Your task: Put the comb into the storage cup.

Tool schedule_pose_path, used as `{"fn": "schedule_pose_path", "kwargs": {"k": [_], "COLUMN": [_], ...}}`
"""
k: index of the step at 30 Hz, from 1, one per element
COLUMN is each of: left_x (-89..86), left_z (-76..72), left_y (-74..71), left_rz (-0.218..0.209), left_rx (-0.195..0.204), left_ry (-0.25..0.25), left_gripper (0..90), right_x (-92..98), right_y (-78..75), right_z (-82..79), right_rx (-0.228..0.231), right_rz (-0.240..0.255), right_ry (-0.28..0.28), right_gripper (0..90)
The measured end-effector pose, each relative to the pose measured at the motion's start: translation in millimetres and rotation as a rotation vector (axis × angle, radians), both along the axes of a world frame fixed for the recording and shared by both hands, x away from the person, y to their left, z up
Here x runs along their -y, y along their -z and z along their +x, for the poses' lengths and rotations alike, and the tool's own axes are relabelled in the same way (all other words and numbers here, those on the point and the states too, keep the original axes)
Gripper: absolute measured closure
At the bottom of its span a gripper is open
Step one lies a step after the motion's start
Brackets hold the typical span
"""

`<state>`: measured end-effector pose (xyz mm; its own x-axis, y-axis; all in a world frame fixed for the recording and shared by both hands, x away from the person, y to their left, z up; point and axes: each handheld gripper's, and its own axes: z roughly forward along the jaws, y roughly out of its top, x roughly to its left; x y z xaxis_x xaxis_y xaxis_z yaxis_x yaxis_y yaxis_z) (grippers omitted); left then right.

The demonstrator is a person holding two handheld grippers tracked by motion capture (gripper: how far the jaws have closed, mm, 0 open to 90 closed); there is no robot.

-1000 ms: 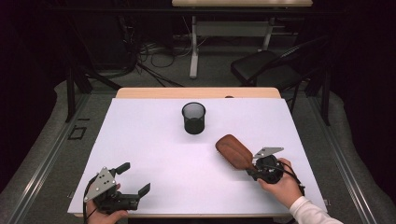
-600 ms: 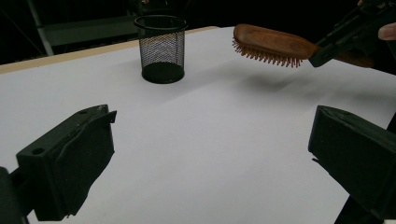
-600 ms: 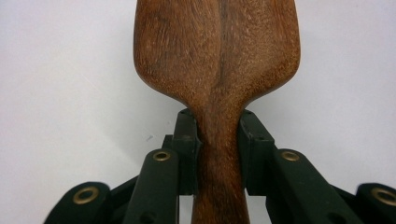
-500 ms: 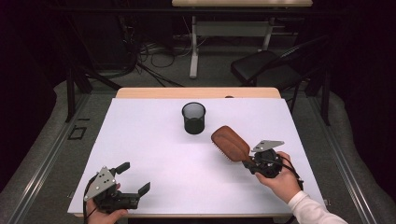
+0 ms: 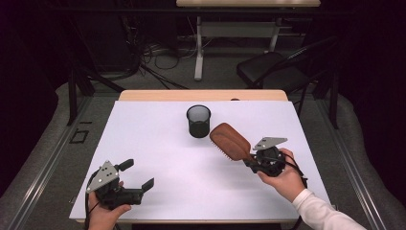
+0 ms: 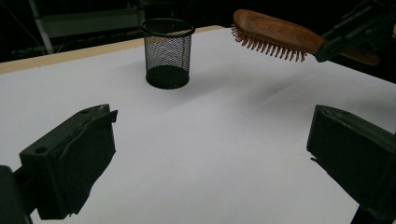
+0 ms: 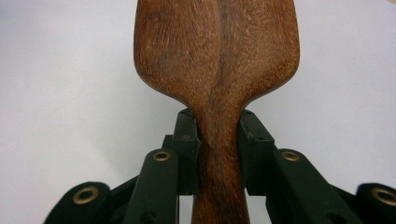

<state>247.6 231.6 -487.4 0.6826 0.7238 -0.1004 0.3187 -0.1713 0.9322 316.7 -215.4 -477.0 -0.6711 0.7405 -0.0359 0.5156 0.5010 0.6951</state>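
Wooden hairbrush (image 6: 275,33) bristles-down above white table (image 6: 210,154), right of mesh cup (image 6: 167,52), between wide-apart jaws.

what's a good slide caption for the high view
Right claw holds a wooden hairbrush above the table beside a mesh cup.

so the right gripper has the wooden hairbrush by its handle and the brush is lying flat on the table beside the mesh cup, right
Not quite. The right gripper does clamp the wooden hairbrush by its handle, but the left gripper view shows the brush held in the air, bristles down, above the table near the mesh cup.
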Motion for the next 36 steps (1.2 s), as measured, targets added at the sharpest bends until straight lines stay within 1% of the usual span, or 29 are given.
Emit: {"fn": "schedule_pose_path", "kwargs": {"k": [6,10,13,17,19,23,25,31,36], "left_x": [2.1,4.2,6.2,10.4,13.1,19.7,23.1,38.6,54.6], "left_z": [11.3,19.7,26.3,34.9,39.4,48.8,52.1,64.6,74.7], "left_y": [-10.4,-15.3,-17.9,-21.5,-23.5,-29.3,-32.0,-41.7,-47.7], "left_rz": [0.011,0.029,0.022,0.014,0.006,0.009,0.003,0.006,0.022], "left_rx": [-0.037,-0.068,-0.108,-0.142,-0.157,-0.186,-0.202,-0.220,-0.232], "left_ry": [0.025,0.037,0.052,0.065,0.072,0.083,0.091,0.113,0.131], "left_gripper": [1.1,1.2,2.7,5.8,5.8,5.9,6.7,8.2,8.3], "right_x": [-9.5,-14.9,-17.3,-19.1,-19.3,-19.9,-20.5,-22.7,-25.3], "right_y": [-7.8,-11.2,-12.1,-12.6,-13.1,-14.7,-15.4,-18.8,-21.6], "right_z": [-0.4,-0.9,-0.8,0.4,0.9,1.9,2.2,3.8,4.8], "right_rx": [0.017,0.022,0.018,0.020,0.022,0.023,0.024,0.029,0.038], "right_rz": [-0.010,-0.013,-0.010,-0.014,-0.015,-0.010,-0.007,-0.006,0.002], "right_ry": [-0.027,-0.041,-0.045,-0.049,-0.051,-0.049,-0.048,-0.054,-0.058], "right_gripper": [71.4,71.4,71.4,71.4,71.4,71.4,71.4,71.4,71.4]}}
